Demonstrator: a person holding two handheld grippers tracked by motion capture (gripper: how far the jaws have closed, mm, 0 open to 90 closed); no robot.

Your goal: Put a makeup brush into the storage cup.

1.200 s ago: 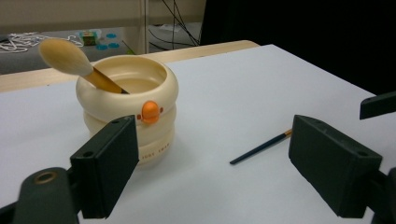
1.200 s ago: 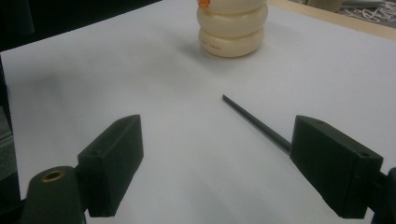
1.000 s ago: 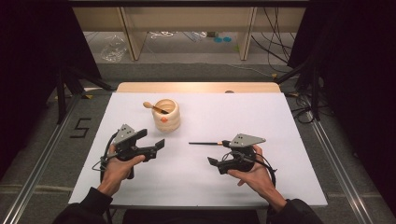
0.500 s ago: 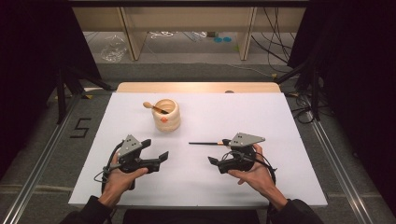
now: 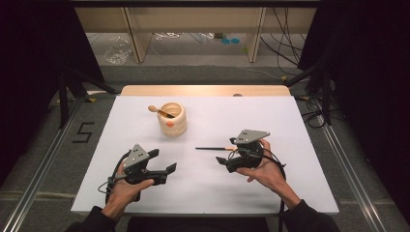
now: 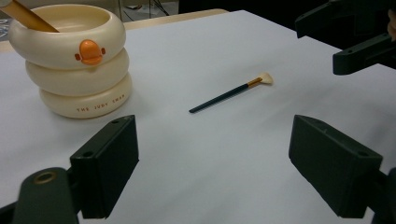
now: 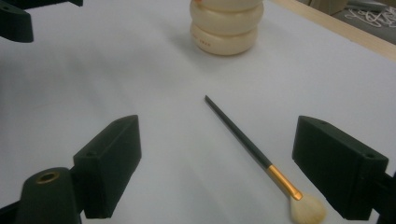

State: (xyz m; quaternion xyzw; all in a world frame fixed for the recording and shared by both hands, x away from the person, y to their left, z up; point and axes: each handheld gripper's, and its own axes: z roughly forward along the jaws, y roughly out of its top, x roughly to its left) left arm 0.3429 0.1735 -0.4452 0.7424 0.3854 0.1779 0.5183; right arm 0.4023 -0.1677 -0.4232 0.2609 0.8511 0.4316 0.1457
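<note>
A cream cup (image 5: 172, 119) shaped like stacked rings, with an orange duck bill, stands at the back left of the white table; a wooden-handled tool (image 5: 155, 110) leans in it. A thin dark brush (image 5: 212, 148) with a gold ferrule and pale bristles lies flat mid-table. My right gripper (image 5: 227, 151) is open around the bristle end, and in the right gripper view the brush (image 7: 247, 142) lies between its jaws (image 7: 217, 163) untouched. My left gripper (image 5: 162, 161) is open and empty at the front left, facing the cup (image 6: 77, 65) and the brush (image 6: 231, 92).
The white table top (image 5: 290, 125) has a wooden strip (image 5: 203, 90) along its far edge. Metal rails (image 5: 43, 159) run along both sides on the floor. Shelving legs and cables lie beyond the table.
My left gripper has drawn back toward the front edge and slightly right. The right gripper, brush and cup have stayed put.
</note>
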